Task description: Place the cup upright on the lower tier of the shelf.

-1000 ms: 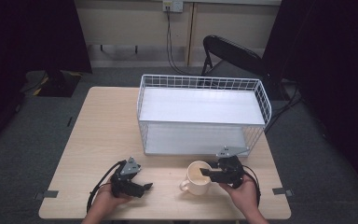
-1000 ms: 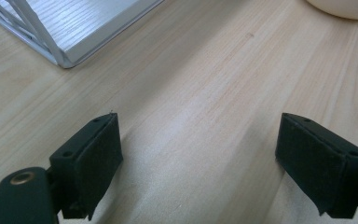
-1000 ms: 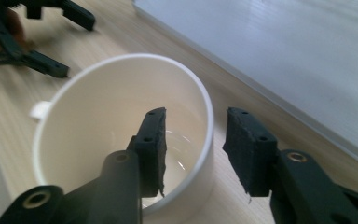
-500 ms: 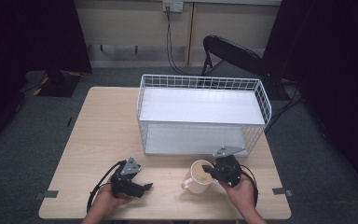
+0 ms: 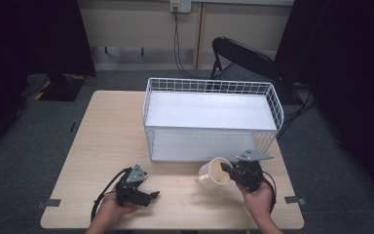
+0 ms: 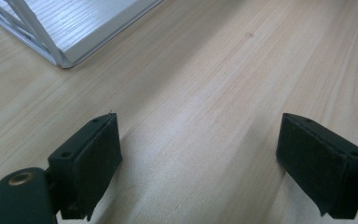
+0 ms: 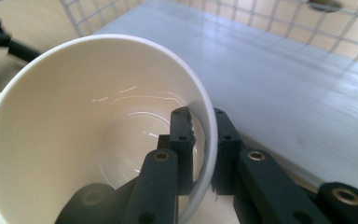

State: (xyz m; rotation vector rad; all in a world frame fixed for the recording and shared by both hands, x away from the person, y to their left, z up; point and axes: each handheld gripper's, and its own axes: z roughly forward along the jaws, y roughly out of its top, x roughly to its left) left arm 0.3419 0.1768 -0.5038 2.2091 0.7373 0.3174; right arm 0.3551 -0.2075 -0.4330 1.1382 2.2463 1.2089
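— What is on the left?

— A dark curtain (image 5: pixel 34 34) hangs there, over grey carpet (image 5: pixel 24 141). On the light wooden table (image 5: pixel 112 131) the left gripper (image 5: pixel 148 196) sits low near the front edge, jaws wide apart, holding nothing (just bare wood between them).

— And in the middle?

— A white wire basket (image 5: pixel 209 119) with a white board floor.

— And right?

— The white mug (image 5: pixel 214 173) is tipped up just in front of the basket. The right gripper (image 5: pixel 228 170) pinches its rim, one jaw inside, one outside. A black folding chair (image 5: pixel 243 56) stands behind.
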